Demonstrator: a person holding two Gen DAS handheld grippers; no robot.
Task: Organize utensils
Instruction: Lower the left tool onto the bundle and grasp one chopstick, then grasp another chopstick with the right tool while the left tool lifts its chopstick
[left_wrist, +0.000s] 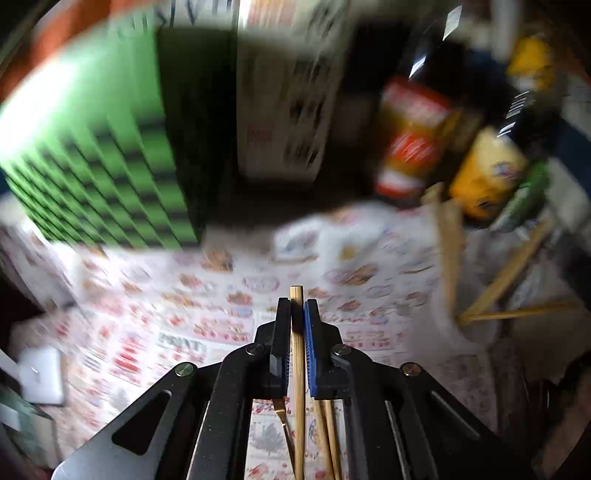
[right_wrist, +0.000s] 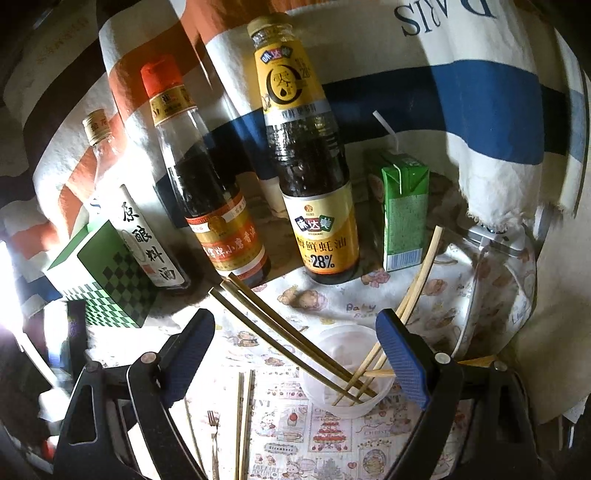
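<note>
wooden chopstick (left_wrist: 297, 354) is sitting clamped between the closed left tongs (left_wrist: 296, 310), its long axis running straight along the fingers, its blunt end poking out just past the tips and pointing away from the camera, over the patterned cloth (left_wrist: 207, 317) covering the counter. more loose chopsticks (left_wrist: 327, 435) are lying on the cloth below the tongs, roughly parallel to the held one.

the right tongs (right_wrist: 295, 354) are standing wide open and gripping nothing, hovering over a clear plastic cup (right_wrist: 347, 373) on the cloth. several chopsticks in the cup (right_wrist: 295, 339) are leaning out, some up and to the left, others up and to the right. a pair of chopsticks (right_wrist: 243, 421) and a small fork (right_wrist: 212, 428) are lying flat on the cloth beside the cup.

only the right view is showing the background sharply: three sauce bottles (right_wrist: 306, 158), a green drink carton (right_wrist: 402, 210) and a green checkered box (right_wrist: 110, 280) are standing behind the cup. the left view is blurring all of this, showing only the green box (left_wrist: 96, 155) and smeared bottle labels.
</note>
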